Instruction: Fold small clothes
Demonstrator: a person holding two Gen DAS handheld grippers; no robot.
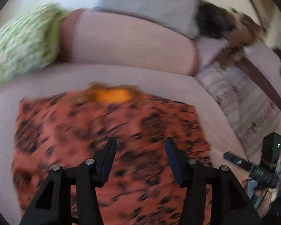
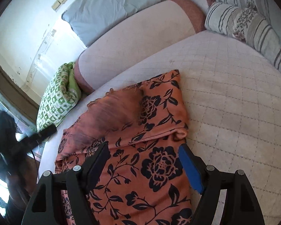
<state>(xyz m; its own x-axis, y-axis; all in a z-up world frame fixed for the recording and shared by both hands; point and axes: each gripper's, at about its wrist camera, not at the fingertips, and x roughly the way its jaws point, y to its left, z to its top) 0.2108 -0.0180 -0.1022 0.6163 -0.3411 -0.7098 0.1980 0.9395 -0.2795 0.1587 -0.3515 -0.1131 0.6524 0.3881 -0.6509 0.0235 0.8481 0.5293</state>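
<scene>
Salmon-orange fabric printed with dark roses, a small garment (image 2: 140,150), lies on the quilted bed (image 2: 234,93), one side already turned over to show its paler reverse. Both tools hover above it with fingers apart, gripping nothing: the left tool (image 1: 140,150) and the right tool (image 2: 144,155). The fold looks partly made; the next move likely calls for pinching an edge or corner and carrying it across. The right view is sharp, showing the folded flap, the green checked pillow (image 2: 56,101) and striped cushions (image 2: 252,22). The left view is blurred, yet shows the right tool's body (image 1: 262,168) at the bed's side.
</scene>
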